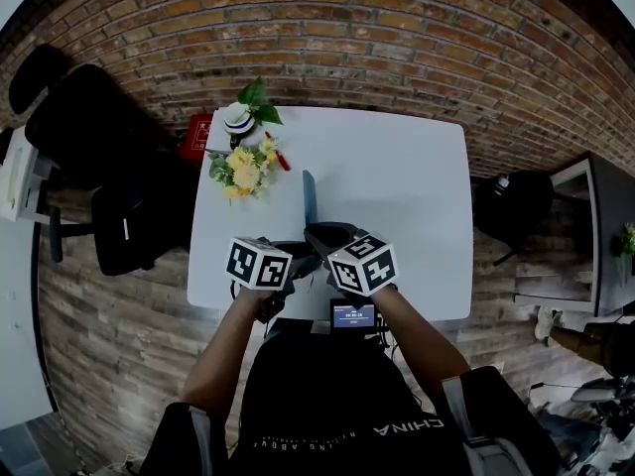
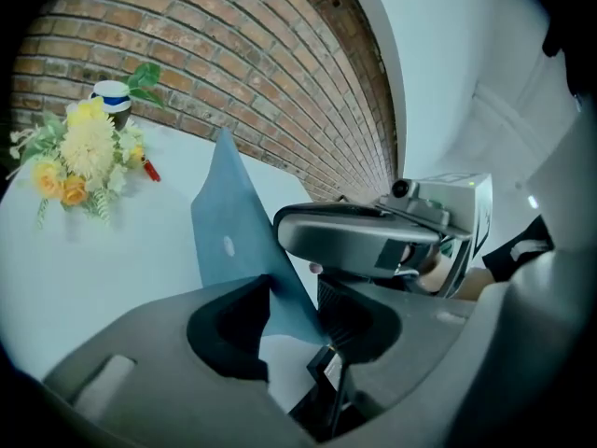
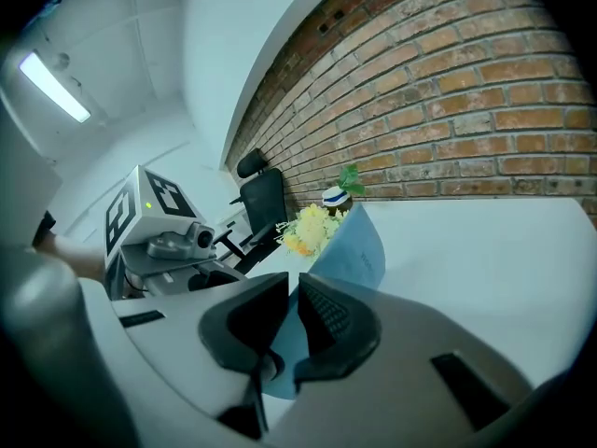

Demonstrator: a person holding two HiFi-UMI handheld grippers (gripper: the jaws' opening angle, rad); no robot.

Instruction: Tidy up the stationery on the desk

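A thin blue notebook [image 1: 310, 198] stands on edge over the white desk [image 1: 407, 206], near its front. My right gripper [image 1: 327, 238] is shut on the near end of it; in the right gripper view the blue cover [image 3: 359, 250] runs out from between the close-set jaws [image 3: 293, 292]. My left gripper [image 1: 296, 258] sits right beside it. Its jaws [image 2: 291, 295] stand apart, with the notebook's [image 2: 229, 231] lower corner across the gap and white desk showing below.
A bunch of yellow flowers [image 1: 243, 172], a white cup with a dark band [image 1: 238, 120] holding a green sprig, and a red pen [image 1: 279, 156] lie at the desk's far left. A black office chair [image 1: 109, 186] stands left of the desk, a dark stool [image 1: 511, 206] to the right.
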